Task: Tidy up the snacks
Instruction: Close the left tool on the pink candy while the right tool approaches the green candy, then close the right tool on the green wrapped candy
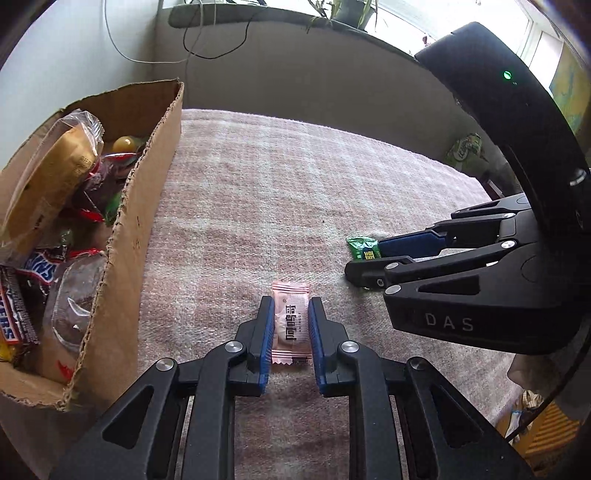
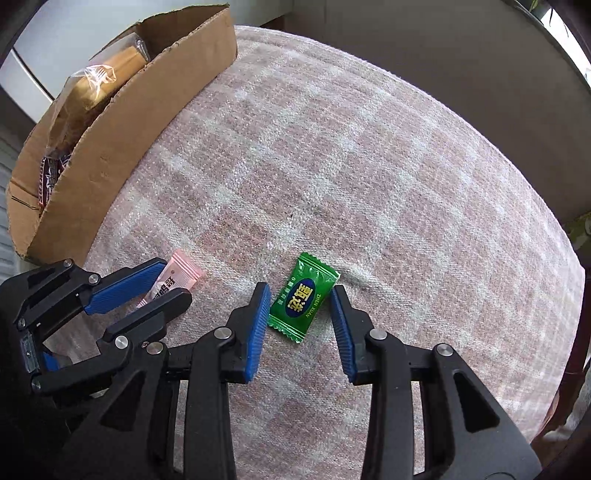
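A pink wrapped candy [image 1: 290,325] lies on the plaid cloth between the blue pads of my left gripper [image 1: 291,308], which is shut on it; it also shows in the right wrist view [image 2: 176,277]. A green wrapped candy [image 2: 303,296] lies on the cloth between the fingers of my right gripper [image 2: 301,295], which is open around it, pads apart from the wrapper. In the left wrist view the green candy [image 1: 364,248] peeks out by the right gripper [image 1: 364,254]. A cardboard box [image 1: 147,206] full of snacks stands to the left.
The box [image 2: 122,147] holds Snickers bars [image 1: 26,291], a gold bag [image 1: 55,173] and other wrapped snacks. The plaid cloth [image 2: 369,166] covers the table. A wall and a sill with plants [image 1: 343,14] run behind. A green packet [image 1: 466,152] lies at the far right edge.
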Demonstrator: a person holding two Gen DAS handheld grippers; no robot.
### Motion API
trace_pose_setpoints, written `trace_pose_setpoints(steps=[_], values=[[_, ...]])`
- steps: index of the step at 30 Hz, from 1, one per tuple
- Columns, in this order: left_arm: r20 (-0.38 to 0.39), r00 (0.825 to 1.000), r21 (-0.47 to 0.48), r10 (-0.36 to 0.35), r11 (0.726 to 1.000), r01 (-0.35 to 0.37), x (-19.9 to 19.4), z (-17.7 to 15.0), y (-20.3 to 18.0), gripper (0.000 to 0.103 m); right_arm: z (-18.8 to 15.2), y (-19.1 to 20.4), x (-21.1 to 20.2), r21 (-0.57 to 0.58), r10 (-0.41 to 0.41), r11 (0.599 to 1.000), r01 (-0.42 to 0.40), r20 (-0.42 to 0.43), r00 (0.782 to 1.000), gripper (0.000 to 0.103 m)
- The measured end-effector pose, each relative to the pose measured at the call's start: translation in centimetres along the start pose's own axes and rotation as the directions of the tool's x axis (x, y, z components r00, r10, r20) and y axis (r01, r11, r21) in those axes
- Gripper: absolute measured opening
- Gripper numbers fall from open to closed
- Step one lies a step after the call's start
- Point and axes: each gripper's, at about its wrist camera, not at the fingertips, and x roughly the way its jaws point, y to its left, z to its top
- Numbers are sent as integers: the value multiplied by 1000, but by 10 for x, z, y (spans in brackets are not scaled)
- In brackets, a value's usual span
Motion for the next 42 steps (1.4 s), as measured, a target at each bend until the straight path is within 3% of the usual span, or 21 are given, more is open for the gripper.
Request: trace_pose_setpoints(steps=[5, 18, 26, 32, 42], values=[[4, 1000, -33, -18, 999, 18, -1, 2, 2, 17, -3, -10, -2, 20, 14, 1000, -15, 16, 1000, 21], [3, 1000, -74, -25, 997, 25, -7, 3, 7, 17, -23, -56, -7, 137, 96, 985, -106, 75, 993, 19], [21, 999, -96, -45, 994, 47, -25, 9, 4, 17, -34, -72, -42, 135, 113, 982, -131, 132, 985, 19], [66, 997, -89, -42, 995, 48, -54, 26, 9, 17, -21, -50, -75, 121, 136, 980, -160, 187, 973, 19], [130, 991, -108, 39, 994, -25, -101, 43, 46, 17, 29, 7, -109, 8, 217, 974, -225, 247, 945, 19]])
